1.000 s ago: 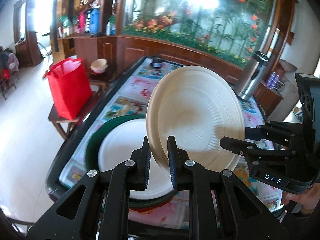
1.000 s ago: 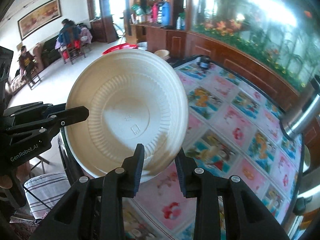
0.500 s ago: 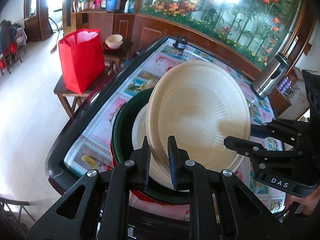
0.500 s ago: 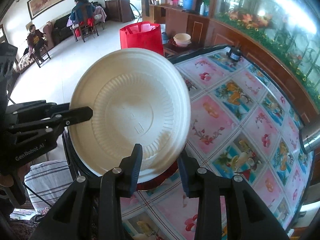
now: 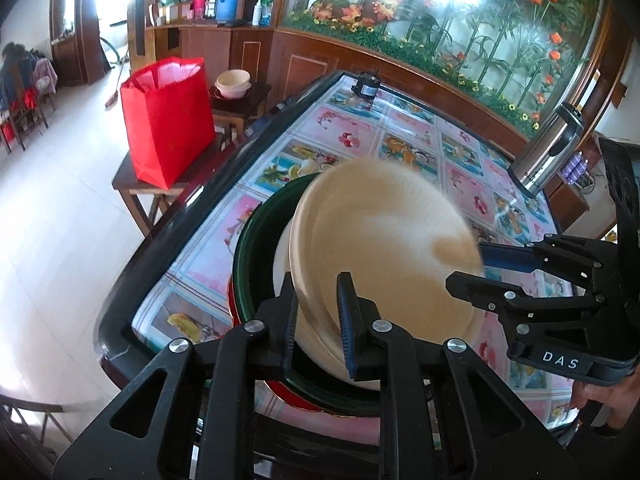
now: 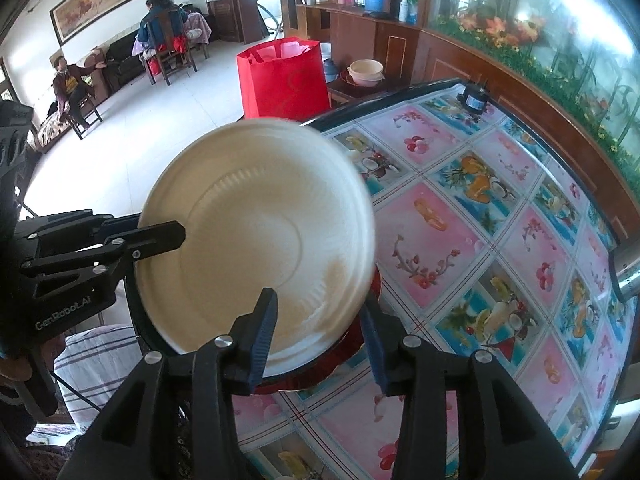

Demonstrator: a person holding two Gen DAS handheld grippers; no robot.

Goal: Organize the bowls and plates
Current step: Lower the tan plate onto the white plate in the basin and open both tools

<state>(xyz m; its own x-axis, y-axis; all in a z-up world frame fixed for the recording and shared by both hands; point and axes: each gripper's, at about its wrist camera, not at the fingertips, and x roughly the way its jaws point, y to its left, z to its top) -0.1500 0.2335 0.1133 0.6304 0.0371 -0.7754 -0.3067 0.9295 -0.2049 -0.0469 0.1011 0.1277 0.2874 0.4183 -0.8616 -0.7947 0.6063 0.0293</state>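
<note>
Left tongs (image 5: 316, 320) clamp the round cream paper plate's (image 5: 384, 248) rim; right tongs (image 6: 318, 336) (opening) straddle the opposite rim.

Cream plate (image 5: 384, 248) motion-blurred, ribbing lost. It hides most of the white plate (image 5: 282, 256) and green dish (image 5: 256, 248) beneath. Red rim (image 6: 374, 284) barely shows. Steel flask (image 6: 628, 280) cut off at frame edge.

the cream plate (image 6: 256, 240) looks like matt pressed paper pulp with fine ribbing. the table (image 6: 480, 240) has a glossy plastic cover printed with fruit. the green basin (image 5: 256, 240) is shiny plastic. the red bag (image 5: 168, 120) is dull non-woven cloth, the thermos (image 5: 548, 148) is brushed steel, and the cabinets (image 5: 320, 64) are polished wood.
</note>
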